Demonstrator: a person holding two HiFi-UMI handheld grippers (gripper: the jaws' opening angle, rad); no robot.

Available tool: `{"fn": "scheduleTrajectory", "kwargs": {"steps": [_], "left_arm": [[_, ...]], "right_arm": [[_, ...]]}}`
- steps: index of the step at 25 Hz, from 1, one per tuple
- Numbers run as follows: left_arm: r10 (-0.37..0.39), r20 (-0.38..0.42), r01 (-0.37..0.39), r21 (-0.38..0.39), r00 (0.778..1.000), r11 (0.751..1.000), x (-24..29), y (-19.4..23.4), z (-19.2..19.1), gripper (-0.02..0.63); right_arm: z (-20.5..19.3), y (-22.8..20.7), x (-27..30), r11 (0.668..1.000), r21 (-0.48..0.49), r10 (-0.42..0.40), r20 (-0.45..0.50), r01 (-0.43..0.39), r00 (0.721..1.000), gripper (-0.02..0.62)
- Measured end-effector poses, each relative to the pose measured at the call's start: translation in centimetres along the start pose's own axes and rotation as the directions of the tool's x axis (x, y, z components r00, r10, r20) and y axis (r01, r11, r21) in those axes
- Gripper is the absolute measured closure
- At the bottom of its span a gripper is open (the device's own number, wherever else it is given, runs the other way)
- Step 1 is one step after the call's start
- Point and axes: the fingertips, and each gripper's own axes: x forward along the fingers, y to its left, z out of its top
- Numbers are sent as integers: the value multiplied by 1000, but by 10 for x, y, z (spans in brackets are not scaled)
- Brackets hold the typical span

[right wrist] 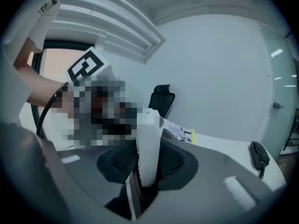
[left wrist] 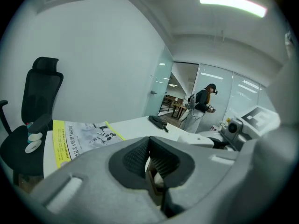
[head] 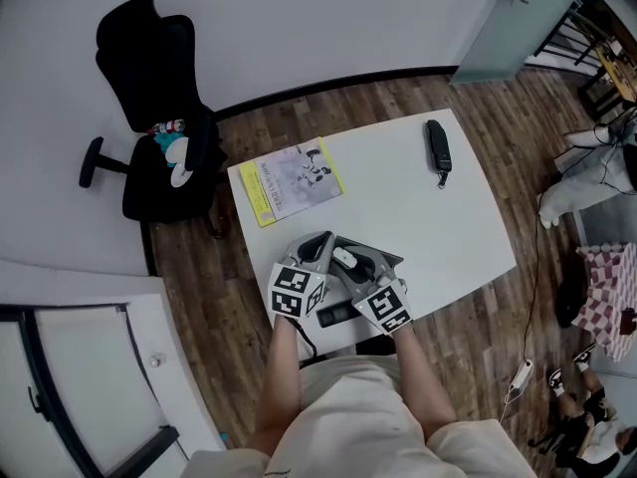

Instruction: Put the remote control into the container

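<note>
Right claw (right wrist: pixel 147 164) clamped on white remote (right wrist: pixel 148 134), gripped low, most of it sticking up past pads: may pivot or slip on tilt. Left claw (left wrist: pixel 149 160) shut, empty, close alongside: may knock it. Dark box (head: pixel 333 314) at near worktop (head: pixel 398 217) edge, likely container: a miss drops remote to floor. Black remote (head: pixel 437 147) lies far across worktop

Booklet (head: pixel 292 181) on the table's (head: pixel 398 227) left, remote control (head: pixel 437 147) near its far right corner, chair (head: pixel 149 98) beyond the left edge.
</note>
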Motion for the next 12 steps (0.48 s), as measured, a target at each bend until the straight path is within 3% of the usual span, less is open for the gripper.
{"fn": "scheduleTrajectory", "kwargs": {"steps": [5,9,12], "left_arm": [[10,-30,-10,19,1000,1000,3,-3,-7,601],[14,-51,-13,20,999,1000,5,-6,-15,601],[14,-63,-13,23,998,1000,5,-9,-19,601]], "right_arm": [[-14,0,5,994,-101,-51,-142,37,988,485],[-24,-5,4,998,-29,-63,-163,59,985,482],[-22,-6,1,997,42,-59,-125,64,990,474]]}}
